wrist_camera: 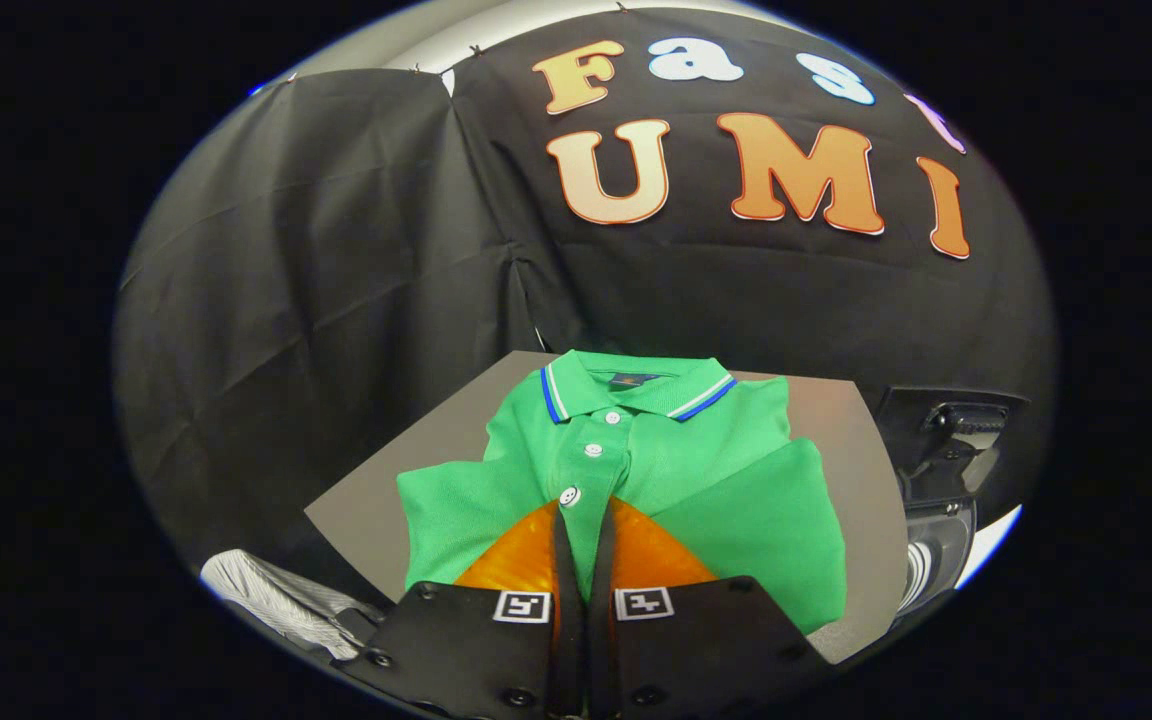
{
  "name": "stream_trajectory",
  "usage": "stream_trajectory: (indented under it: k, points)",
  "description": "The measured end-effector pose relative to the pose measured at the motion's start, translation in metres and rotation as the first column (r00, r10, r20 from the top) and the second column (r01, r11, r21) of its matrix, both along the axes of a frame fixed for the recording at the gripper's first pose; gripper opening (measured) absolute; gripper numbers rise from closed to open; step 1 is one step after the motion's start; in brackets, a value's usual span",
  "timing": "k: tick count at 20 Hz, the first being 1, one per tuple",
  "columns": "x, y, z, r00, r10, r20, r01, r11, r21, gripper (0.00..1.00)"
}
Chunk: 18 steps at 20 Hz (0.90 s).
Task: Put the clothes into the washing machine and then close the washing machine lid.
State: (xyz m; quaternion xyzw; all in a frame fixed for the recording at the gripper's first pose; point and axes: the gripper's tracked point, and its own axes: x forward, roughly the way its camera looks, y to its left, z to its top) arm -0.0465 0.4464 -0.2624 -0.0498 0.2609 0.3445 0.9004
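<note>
A green polo shirt with a blue-and-white striped collar lies folded on a grey table, collar pointing away from me. My gripper is down at the shirt's button placket, by the lowest white button. Its fingers stand almost together, with a thin strip of green fabric between them, so they seem to pinch the placket. A dark machine stands past the table's right edge, partly cut off. I cannot make out its lid.
A white and grey striped thing lies below the table's near left corner. Black cloth walls close in behind and to the left of the table. A shiny rounded part sits under the dark machine.
</note>
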Motion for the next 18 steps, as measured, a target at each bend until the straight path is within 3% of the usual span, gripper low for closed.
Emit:
stream_trajectory:
  k: [9, 18]
  points:
    - [0.019, -0.03, 0.065, 0.999, -0.036, 0.011, 0.036, 0.998, 0.047, 0.1]
    - [0.039, -0.125, 0.127, 0.983, -0.152, 0.104, 0.142, 0.985, 0.103, 0.1]
